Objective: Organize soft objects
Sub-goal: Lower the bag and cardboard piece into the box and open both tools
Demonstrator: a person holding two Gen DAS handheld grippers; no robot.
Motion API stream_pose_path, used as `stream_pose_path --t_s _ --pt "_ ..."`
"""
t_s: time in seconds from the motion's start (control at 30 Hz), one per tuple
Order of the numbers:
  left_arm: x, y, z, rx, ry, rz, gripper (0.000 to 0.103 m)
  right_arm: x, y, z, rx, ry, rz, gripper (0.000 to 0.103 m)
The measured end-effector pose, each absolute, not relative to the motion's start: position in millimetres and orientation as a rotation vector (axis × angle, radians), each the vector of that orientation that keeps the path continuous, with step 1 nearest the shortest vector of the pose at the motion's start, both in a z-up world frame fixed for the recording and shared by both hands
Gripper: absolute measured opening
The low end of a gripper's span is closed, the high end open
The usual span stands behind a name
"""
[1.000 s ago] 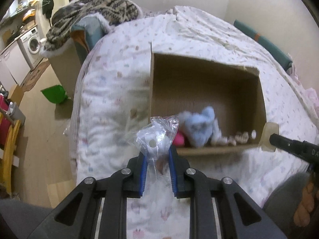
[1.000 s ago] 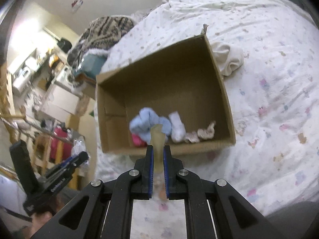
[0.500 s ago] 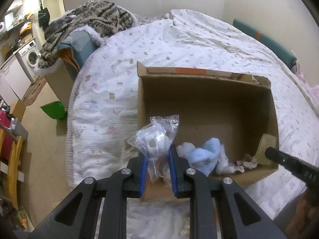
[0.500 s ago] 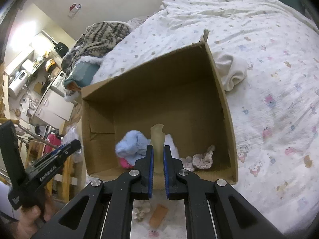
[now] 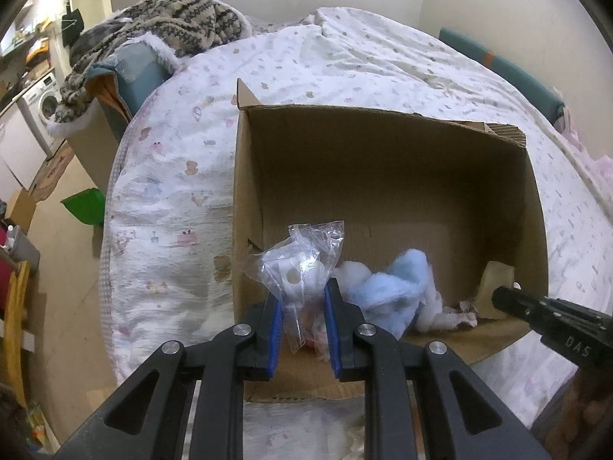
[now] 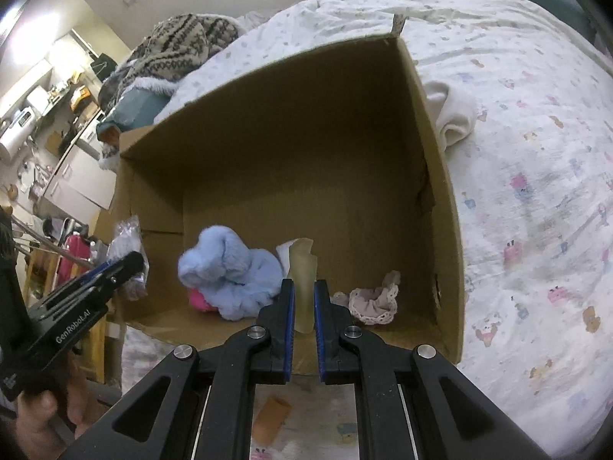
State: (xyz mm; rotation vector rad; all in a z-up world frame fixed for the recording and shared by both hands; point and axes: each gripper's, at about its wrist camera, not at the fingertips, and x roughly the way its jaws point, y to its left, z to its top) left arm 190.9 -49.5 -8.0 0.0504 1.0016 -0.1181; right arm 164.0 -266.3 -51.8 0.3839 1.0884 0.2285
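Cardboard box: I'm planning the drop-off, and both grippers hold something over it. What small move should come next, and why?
Probably lower both a little further into the cardboard box, then release. The left gripper is shut on a clear plastic bag and the right gripper on a pale yellowish piece, both just above the near edge, over the blue plush toy.

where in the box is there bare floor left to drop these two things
The far part of the cardboard box floor, along the back wall and toward the right wall, is bare. The near strip is crowded: blue plush with a pink item at near left, lace cloth near right. A small gap lies between them, under the yellowish piece.
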Motion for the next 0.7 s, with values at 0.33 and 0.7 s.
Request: stream_pose_path --t_s 0.33,0.7 --pt "188.4 -55.2 -9.2 0.065 0.993 -0.131 0.019 163.6 -260.7 -57.6 0.354 1.118 0.243 0.011" --pt "185.5 -56.3 -8.7 0.076 0.982 -0.124 0.019 166.4 -256.3 -54.0 0.335 1.119 0.257 0.012"
